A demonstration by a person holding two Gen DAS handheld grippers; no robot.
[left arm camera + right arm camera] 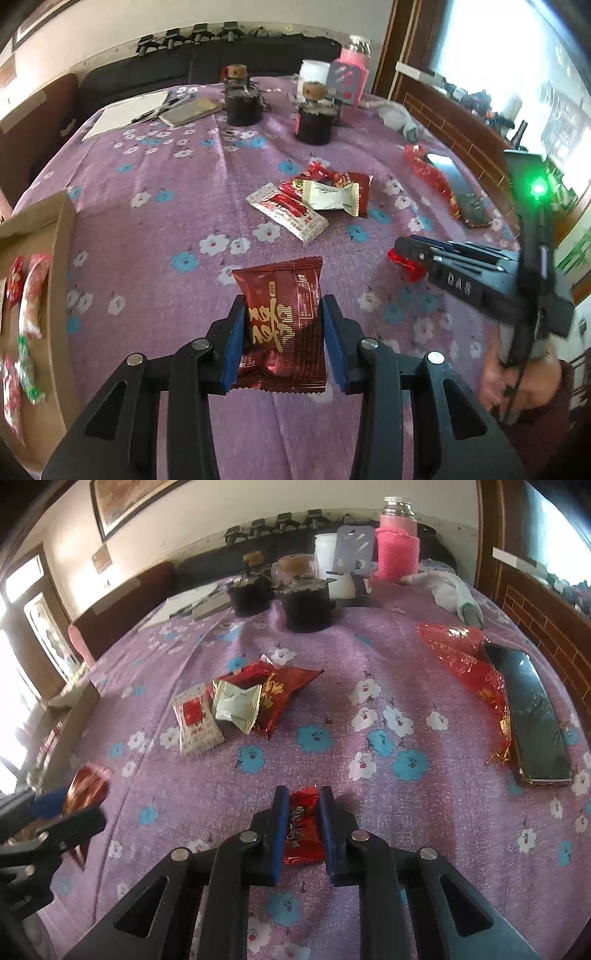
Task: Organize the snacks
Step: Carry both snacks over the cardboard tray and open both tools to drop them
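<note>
My left gripper [284, 301] is shut on a dark red snack packet [282, 325] with gold lettering, its blue pads pressing both long sides just above the purple flowered tablecloth [177, 192]. To its left is a cardboard box [62, 236] holding several red and green-white candies. My right gripper [303, 792] is shut on a small red candy [301, 823]; in the left wrist view the right gripper [406, 251] reaches in from the right with that candy [400, 260]. A pile of loose snacks [236, 705] lies mid-table, also seen as the pile [306, 199].
Two dark jars [306, 602] with cork lids stand at the back, beside a pink-sleeved bottle [397, 550] and a white cloth [450, 590]. A phone [532, 716] lies on a crumpled red wrapper [465, 661] at right. Notebooks and scissors [155, 110] sit far left.
</note>
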